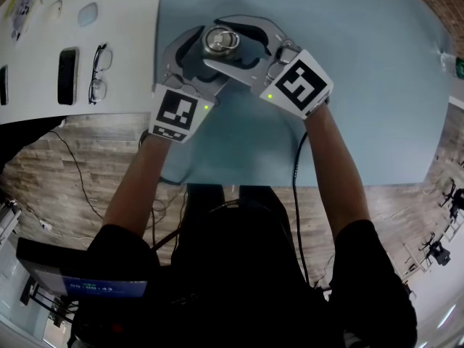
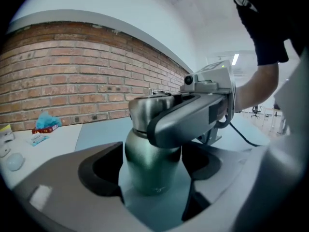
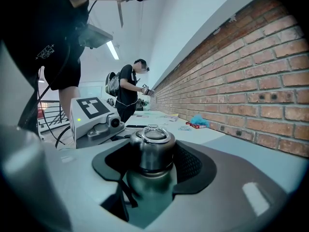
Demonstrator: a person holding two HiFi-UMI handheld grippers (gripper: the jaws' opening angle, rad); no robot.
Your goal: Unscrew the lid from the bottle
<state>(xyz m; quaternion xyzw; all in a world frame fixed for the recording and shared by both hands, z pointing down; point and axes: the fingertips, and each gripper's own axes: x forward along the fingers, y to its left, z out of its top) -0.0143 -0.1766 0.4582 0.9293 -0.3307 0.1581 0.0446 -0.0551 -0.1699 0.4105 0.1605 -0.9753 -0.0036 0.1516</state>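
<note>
Light-blue tabletop [image 1: 362, 85] in the middle, white table [image 1: 123, 20] butted against its left edge. On the white one: black phone [image 1: 67, 75] lying flat, glasses [image 1: 100, 72] just beside it on the right, small pale oval thing [image 1: 88, 13] further up. Wood-look floor [image 1: 43, 172] below both. Brick wall [image 2: 72, 76] runs behind the tables; teal crumpled thing [image 2: 47, 120] & red box [image 2: 43, 128] close together near it. Bkgd: person [image 3: 128, 93] standing w/ backpack [image 3: 113, 85], strip light [image 3: 115, 50] overhead
</note>
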